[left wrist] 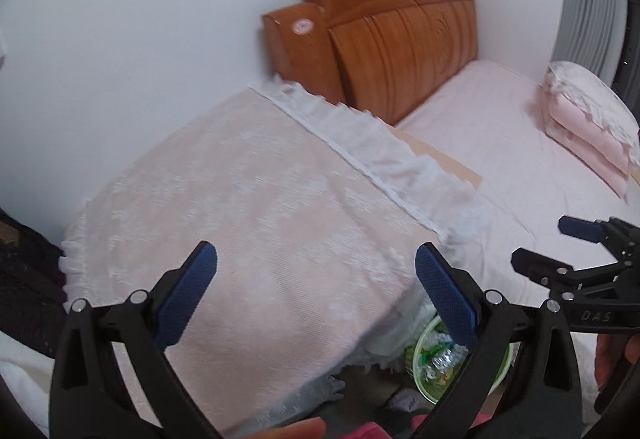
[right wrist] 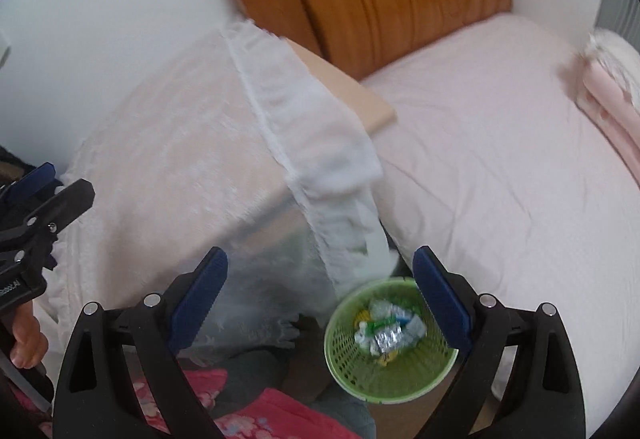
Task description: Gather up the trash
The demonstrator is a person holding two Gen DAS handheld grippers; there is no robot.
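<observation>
A green mesh waste basket point(right wrist: 352, 371) stands on the floor between the cloth-covered nightstand point(right wrist: 180, 159) and the bed point(right wrist: 500, 159). It holds several crumpled wrappers and a foil scrap point(right wrist: 386, 339). My right gripper point(right wrist: 320, 295) is open and empty, above the basket. My left gripper point(left wrist: 316, 279) is open and empty over the nightstand top point(left wrist: 260, 219); the basket point(left wrist: 424, 371) shows partly behind its right finger. The right gripper shows at the right edge of the left wrist view point(left wrist: 568, 243), and the left gripper at the left edge of the right wrist view point(right wrist: 52, 183).
A carved wooden headboard point(left wrist: 400, 39) stands against the white wall. Folded pink bedding point(left wrist: 588, 119) lies on the far side of the bed. A lace-trimmed white cloth point(right wrist: 312, 143) hangs over the nightstand edge. Pink floral fabric point(right wrist: 248, 411) lies at the bottom.
</observation>
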